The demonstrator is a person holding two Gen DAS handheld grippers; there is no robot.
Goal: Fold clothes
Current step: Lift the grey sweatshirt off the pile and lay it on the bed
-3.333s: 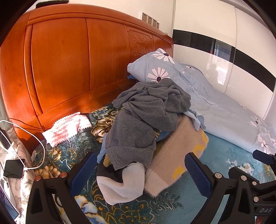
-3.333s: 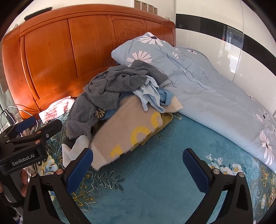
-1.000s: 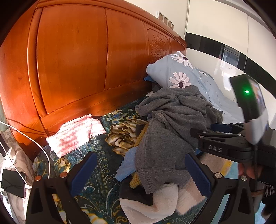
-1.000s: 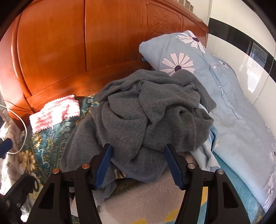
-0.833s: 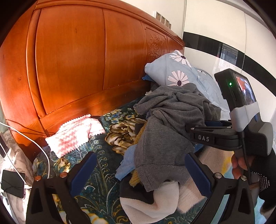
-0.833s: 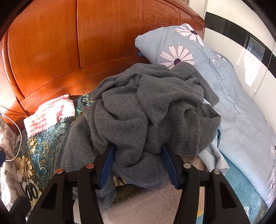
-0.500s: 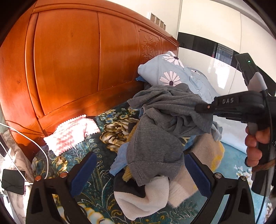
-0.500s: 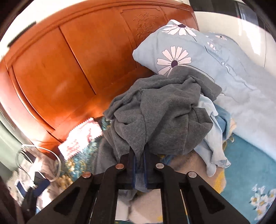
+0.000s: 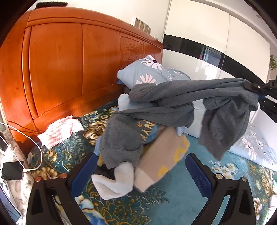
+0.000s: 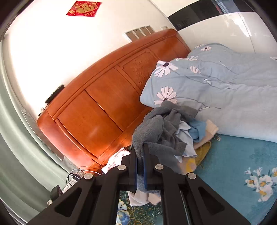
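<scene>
While the left gripper (image 9: 140, 171) hangs low over the bed with its blue-padded jaws spread wide and nothing between them, the left wrist view looks across a heap of clothes (image 9: 138, 143) toward the wooden headboard (image 9: 72, 69). A grey sweater (image 9: 190, 97) stretches up and to the right from the top of the heap, one end pinched at the right edge of the frame by the right gripper (image 9: 258, 91), with a loose fold hanging below that hold. Its other end still lies on the heap, draped over a beige and yellow garment (image 9: 164, 155) and a white piece (image 9: 114, 181). A pink and white cloth (image 9: 60, 129) lies on the flowered bedspread (image 9: 72, 147) near the headboard, to the left of the heap. A pale blue quilt with daisies (image 9: 148, 72) runs along the far side of the bed. A white cable and a dark phone (image 9: 12, 171) sit off the left edge of the bed.

From the right wrist view, the right gripper (image 10: 140, 162) has its jaws pressed together on a fold of the grey sweater (image 10: 155, 131), which trails back to the heap (image 10: 190, 138) beside the quilt (image 10: 216, 90). The headboard (image 10: 103, 110) tilts across the frame, and a red paper square (image 10: 83, 8) hangs on the wall above it.
</scene>
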